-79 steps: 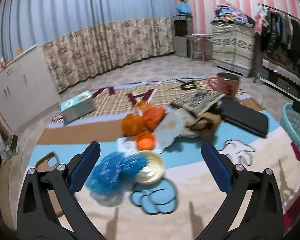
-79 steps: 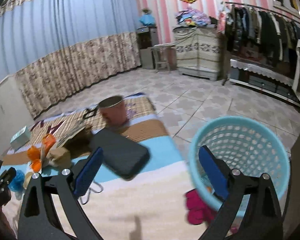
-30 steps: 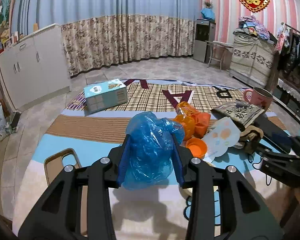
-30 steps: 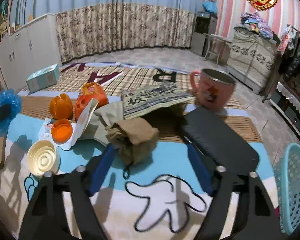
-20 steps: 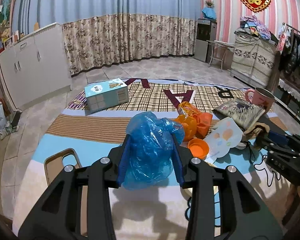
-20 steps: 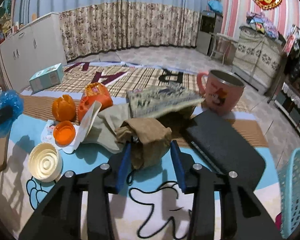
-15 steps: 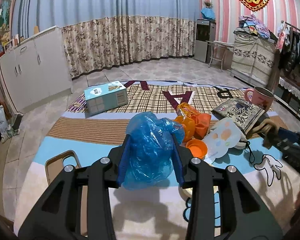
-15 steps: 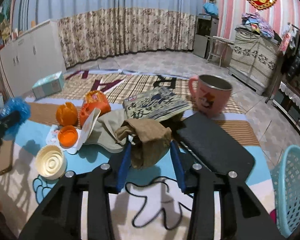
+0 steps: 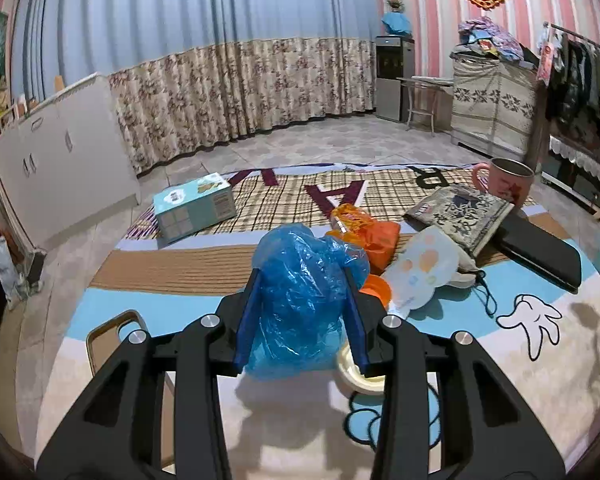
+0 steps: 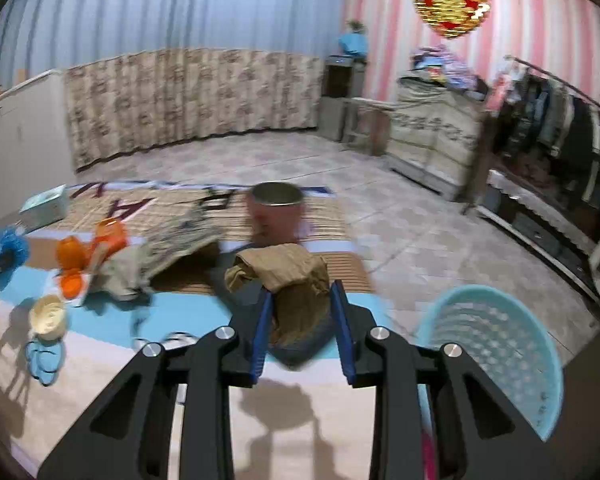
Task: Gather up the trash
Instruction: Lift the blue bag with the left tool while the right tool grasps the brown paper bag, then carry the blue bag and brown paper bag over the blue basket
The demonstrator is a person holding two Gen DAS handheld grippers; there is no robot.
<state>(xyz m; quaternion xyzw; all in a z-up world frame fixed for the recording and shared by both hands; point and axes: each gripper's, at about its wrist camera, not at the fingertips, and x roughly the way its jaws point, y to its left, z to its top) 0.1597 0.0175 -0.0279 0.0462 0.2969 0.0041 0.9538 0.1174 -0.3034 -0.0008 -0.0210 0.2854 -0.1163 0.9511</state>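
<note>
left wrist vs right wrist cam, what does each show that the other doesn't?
Left wrist only: the left claw shut on a blue plastic bag, close up, and the black case lying clear on the mat.

Right wrist only: the right claw shut on a crumpled brown bag, and the whole blue basket, which the left view cuts to an edge.

Both: pink mug, tissue box, orange wrappers, cream lid.
</note>
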